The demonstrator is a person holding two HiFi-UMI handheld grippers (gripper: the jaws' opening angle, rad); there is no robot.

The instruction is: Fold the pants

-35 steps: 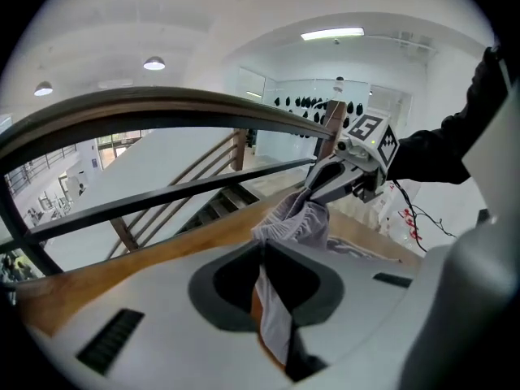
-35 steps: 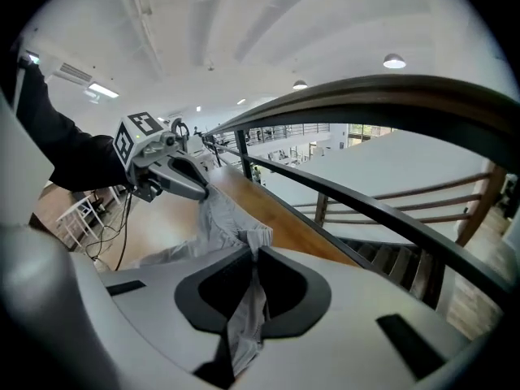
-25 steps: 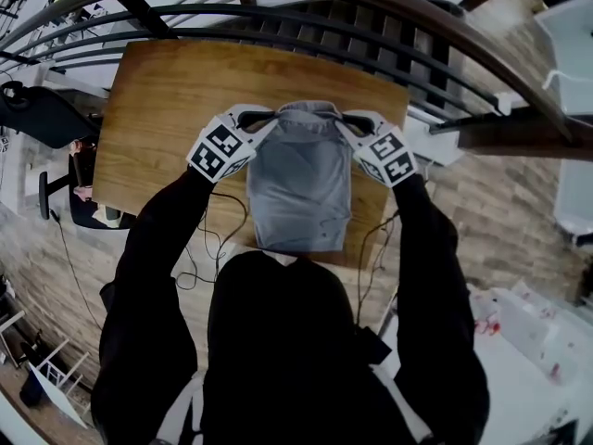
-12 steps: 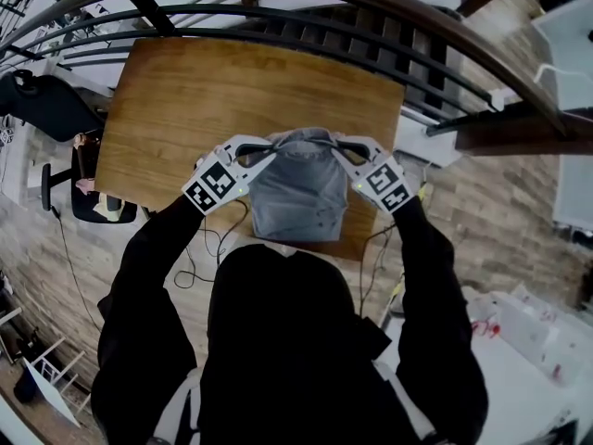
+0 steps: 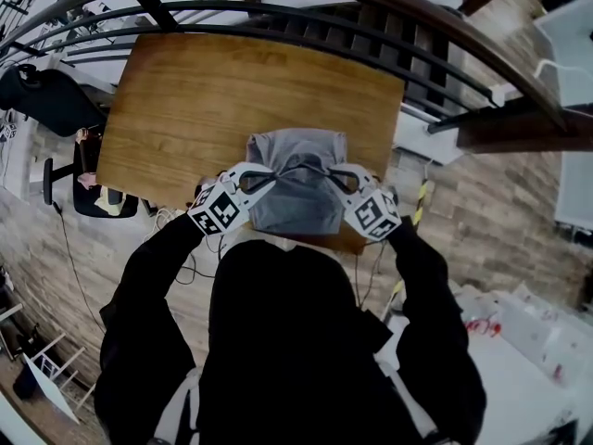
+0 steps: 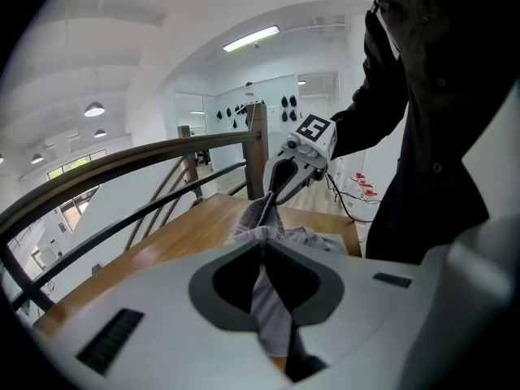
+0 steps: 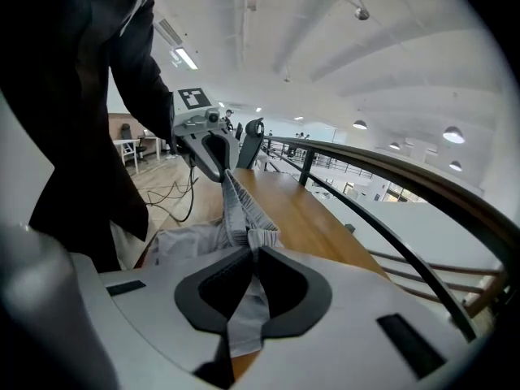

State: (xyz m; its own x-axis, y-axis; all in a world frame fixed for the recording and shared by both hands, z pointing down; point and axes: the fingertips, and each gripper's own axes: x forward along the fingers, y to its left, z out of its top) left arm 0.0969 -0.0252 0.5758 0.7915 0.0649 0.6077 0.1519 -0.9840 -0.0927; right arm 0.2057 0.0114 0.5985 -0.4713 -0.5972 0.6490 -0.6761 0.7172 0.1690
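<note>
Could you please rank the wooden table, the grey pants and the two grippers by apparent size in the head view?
Wooden table
Grey pants
Left gripper and right gripper, which look alike, so unranked

Grey pants (image 5: 296,193) of soft, thin cloth, folded into a short, roughly square bundle, lie on a wooden table (image 5: 185,109) at the middle of its near edge. The lower layers rest flat on the wood. The top layer is lifted along one edge, which carries a gathered, ribbed band. That edge is stretched in a line between two pinched points, one clamped in the left gripper (image 5: 271,173), the other in the right gripper (image 5: 326,173). Below the line the cloth sags in loose wrinkles
</note>
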